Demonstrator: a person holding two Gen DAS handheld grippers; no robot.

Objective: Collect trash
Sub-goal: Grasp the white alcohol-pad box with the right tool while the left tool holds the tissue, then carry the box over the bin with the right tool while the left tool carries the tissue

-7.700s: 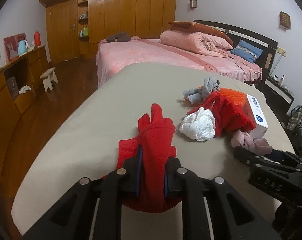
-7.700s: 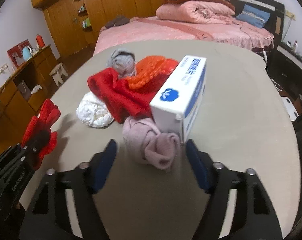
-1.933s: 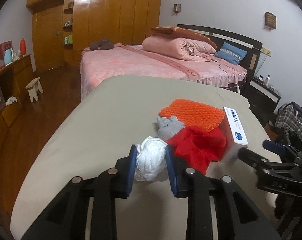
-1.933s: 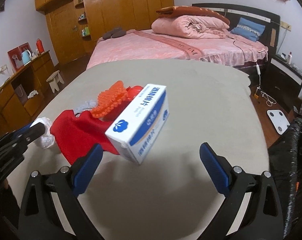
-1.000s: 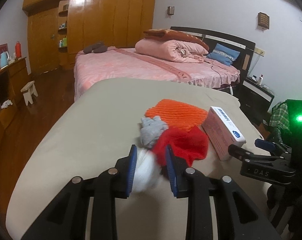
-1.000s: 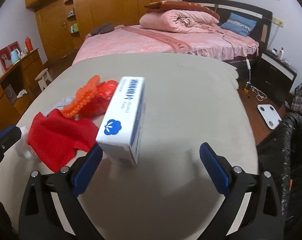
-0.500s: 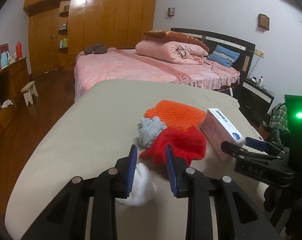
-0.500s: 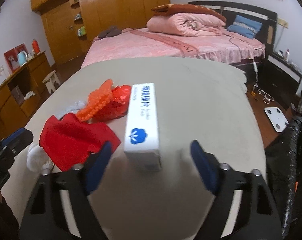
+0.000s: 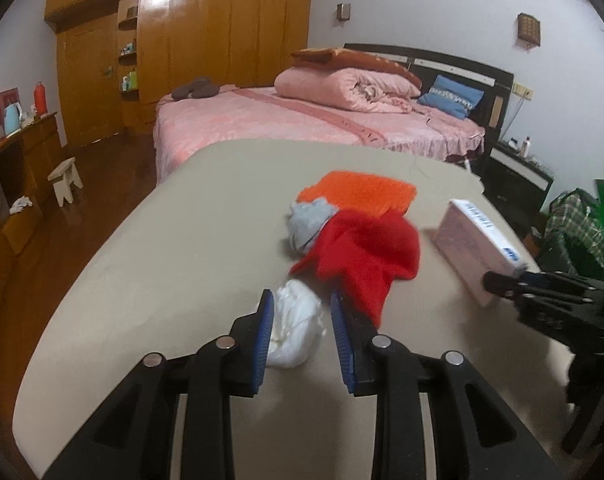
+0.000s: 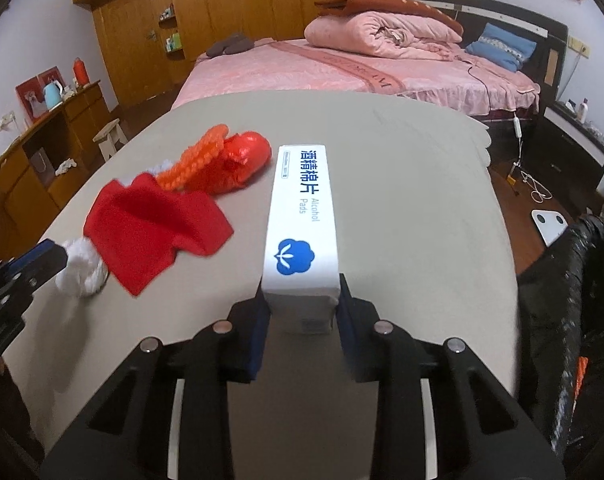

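Box [image 10: 301,224]: white, blue lettering and cloud logo. Cloth [image 9: 366,258]: plain red. Knit piece [image 9: 362,191]: orange. Wad [image 9: 296,330]: white. Sock [image 9: 308,224]: grey. Table [image 9: 182,240]: beige.

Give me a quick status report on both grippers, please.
Right hand-held gripper shut on white rectangular alcohol-pad box. Left hand-held gripper open around crumpled white tissue wad. Red cloth touches wad.

red cloth [image 9: 362,256] blurred, grey item [image 9: 308,222] part-hidden
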